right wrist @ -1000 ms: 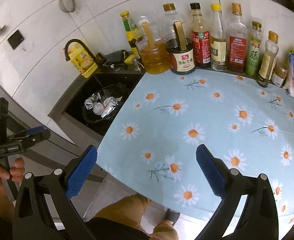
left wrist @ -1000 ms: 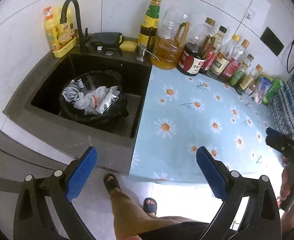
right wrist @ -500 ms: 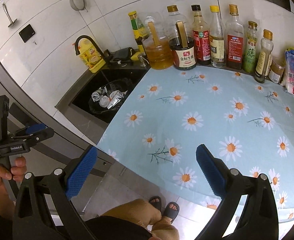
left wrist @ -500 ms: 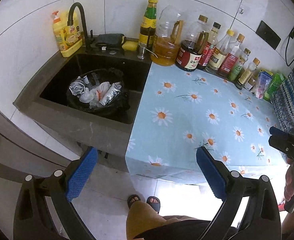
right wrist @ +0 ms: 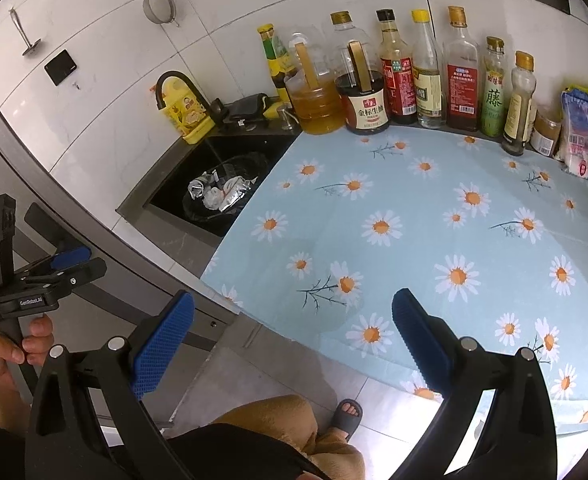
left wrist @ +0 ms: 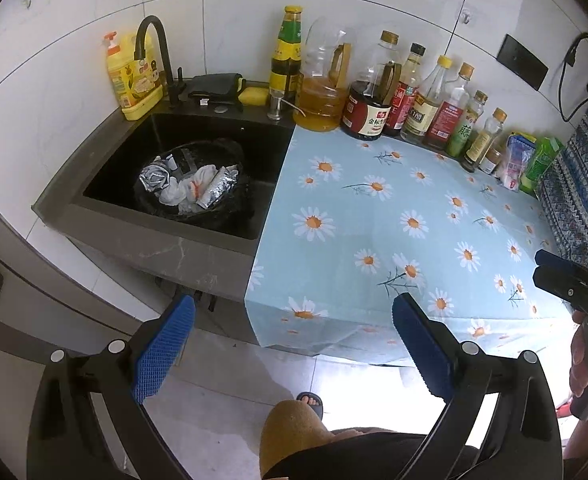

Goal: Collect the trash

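Crumpled silver foil and white paper trash (left wrist: 190, 186) sits in a black-lined round bin (left wrist: 230, 212) well ahead-left of the wide-spread, empty left hand-held gripper (left wrist: 292, 338); the right hand-held gripper (right wrist: 292, 336) gapes empty over the daisy-print surface (right wrist: 434, 248).

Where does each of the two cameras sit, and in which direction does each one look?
Left wrist: sits on the left gripper, held back from the counter edge, facing the sink and bin of trash; shows its open blue fingers, the person's knee, and the right gripper at the right edge.
Right wrist: sits on the right gripper, facing the daisy tablecloth and bottle row; shows its open fingers and the left gripper at left.
Shared: sink, trash, tablecloth, bottles.
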Demonstrator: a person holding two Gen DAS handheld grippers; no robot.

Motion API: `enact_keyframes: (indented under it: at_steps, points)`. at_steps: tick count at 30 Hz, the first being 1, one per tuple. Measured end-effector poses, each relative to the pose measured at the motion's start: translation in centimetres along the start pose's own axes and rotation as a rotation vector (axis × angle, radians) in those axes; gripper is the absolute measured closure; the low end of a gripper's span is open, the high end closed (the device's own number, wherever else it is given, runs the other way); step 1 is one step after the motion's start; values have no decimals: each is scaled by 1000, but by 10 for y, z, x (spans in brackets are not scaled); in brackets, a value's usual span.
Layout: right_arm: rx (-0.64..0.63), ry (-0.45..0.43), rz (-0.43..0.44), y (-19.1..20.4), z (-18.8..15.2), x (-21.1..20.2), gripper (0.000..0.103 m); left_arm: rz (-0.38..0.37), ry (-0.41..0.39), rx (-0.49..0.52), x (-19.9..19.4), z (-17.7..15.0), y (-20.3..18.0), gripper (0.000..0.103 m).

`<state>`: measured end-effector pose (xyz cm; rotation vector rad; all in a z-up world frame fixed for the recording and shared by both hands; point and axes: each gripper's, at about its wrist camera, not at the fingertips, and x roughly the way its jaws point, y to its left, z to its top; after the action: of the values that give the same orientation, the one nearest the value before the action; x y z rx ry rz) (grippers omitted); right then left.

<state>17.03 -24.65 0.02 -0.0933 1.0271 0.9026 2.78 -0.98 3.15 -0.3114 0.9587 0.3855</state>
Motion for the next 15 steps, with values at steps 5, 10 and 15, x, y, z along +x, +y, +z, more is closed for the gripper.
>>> enact_keyframes:
  at_steps: [5, 10, 15]
  points:
    - [-3, 0, -6, 1, -3, -2, 5, -5, -4, 6, -1, -2, -1, 7]
    - [-6, -5, -18, 4, -7, -6, 5, -4, -8, 13, -5, -6, -2, 7]
    - [-5, -3, -21, 4, -8, -6, 5, -4, -8, 13, -6, -8, -1, 7]
